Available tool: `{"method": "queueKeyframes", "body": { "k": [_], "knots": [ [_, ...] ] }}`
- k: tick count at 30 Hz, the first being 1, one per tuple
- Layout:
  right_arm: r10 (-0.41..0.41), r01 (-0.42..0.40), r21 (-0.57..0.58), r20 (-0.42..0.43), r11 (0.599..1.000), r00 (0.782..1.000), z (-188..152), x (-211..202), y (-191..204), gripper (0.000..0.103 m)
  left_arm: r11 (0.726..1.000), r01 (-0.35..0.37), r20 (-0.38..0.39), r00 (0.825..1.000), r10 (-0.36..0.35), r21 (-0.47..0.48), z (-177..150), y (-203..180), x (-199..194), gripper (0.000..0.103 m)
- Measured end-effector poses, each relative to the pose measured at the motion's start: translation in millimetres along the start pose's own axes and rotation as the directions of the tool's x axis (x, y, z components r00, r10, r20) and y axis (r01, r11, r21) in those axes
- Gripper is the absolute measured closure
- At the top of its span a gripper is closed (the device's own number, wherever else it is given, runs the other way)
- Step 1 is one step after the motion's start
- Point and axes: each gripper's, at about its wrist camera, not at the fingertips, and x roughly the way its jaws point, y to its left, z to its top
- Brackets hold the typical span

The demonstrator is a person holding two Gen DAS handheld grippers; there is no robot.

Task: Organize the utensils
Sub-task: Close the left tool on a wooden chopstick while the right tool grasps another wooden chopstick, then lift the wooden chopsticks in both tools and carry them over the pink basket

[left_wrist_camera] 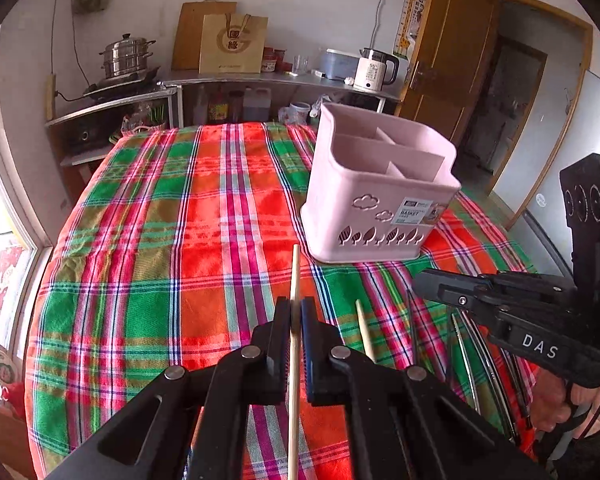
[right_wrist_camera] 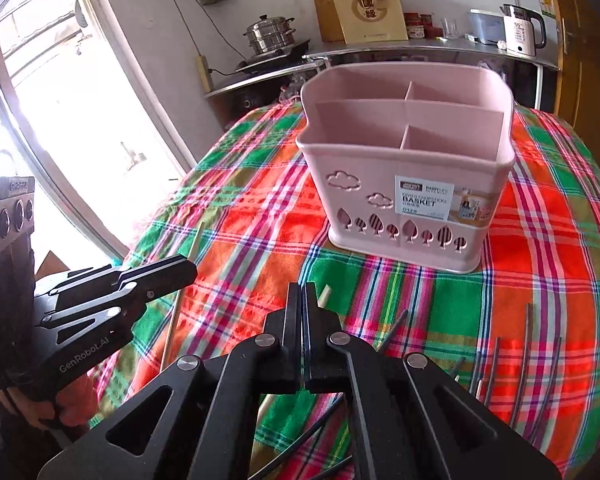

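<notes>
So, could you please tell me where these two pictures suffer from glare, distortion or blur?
Left wrist view: the window at the left edge is washed out; the fisheye bends the door frame and darkens the corners. Right wrist view: the window is blown out white and its frame curves; the pink basket is sharp, while the dark chopsticks at lower right look slightly soft.
</notes>
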Motion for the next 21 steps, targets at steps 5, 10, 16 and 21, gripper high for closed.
{"method": "queueKeyframes", "body": {
  "k": [5, 10, 16, 21],
  "knots": [
    [0.008, -0.008, -0.01, 0.022, 1.0, 1.0, 5.8, -13.2, 0.3, 0.103, 1.0, -0.005, 0.033, 0.999, 0.005, -0.002, 7.4, -0.4, -22.0, 0.098],
    [-0.022, 0.028, 0.064, -0.085, 0.998, 0.996, 4.4, 18.2, -16.7, 0.091, 0.999, -0.016, -0.097, 0.995, 0.013, -0.035, 3.5, 12.8, 11.2, 0.098],
    [-0.061, 0.077, 0.075, -0.203, 0.994, 0.977, -6.2, 60.9, -20.2, 0.091, 0.996, -0.065, -0.241, 0.969, 0.05, -0.053, -7.4, 30.4, 61.3, 0.098],
    [-0.096, 0.114, 0.064, -0.24, 0.991, 0.966, -9.6, 81.0, -18.1, 0.091, 0.996, -0.085, -0.279, 0.957, 0.079, -0.01, -6.0, 31.4, 78.3, 0.098]
  ]
}}
